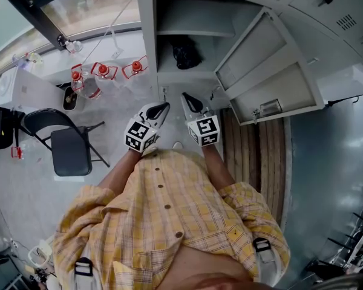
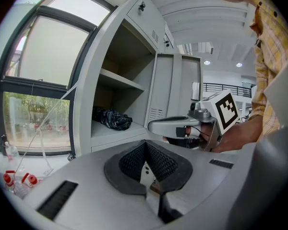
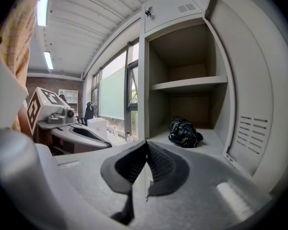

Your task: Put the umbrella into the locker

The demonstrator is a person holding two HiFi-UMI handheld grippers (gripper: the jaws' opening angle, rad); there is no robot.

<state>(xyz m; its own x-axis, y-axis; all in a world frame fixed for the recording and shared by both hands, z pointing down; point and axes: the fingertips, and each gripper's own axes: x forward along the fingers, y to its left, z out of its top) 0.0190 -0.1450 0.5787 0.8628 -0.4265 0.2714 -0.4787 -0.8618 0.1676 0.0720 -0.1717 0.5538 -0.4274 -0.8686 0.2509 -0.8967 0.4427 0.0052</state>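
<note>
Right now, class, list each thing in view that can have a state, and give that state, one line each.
Locker door: open.
Umbrella: folded, lying in the locker's lower compartment.
Left gripper: shut, holding nothing.
Right gripper: shut, holding nothing.
Chair: unfolded.

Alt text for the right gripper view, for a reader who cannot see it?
A black bundled umbrella lies on the lower floor of the open locker, beneath a shelf. The right gripper, jaws shut on nothing, points toward it; the left gripper shows at left.
</note>
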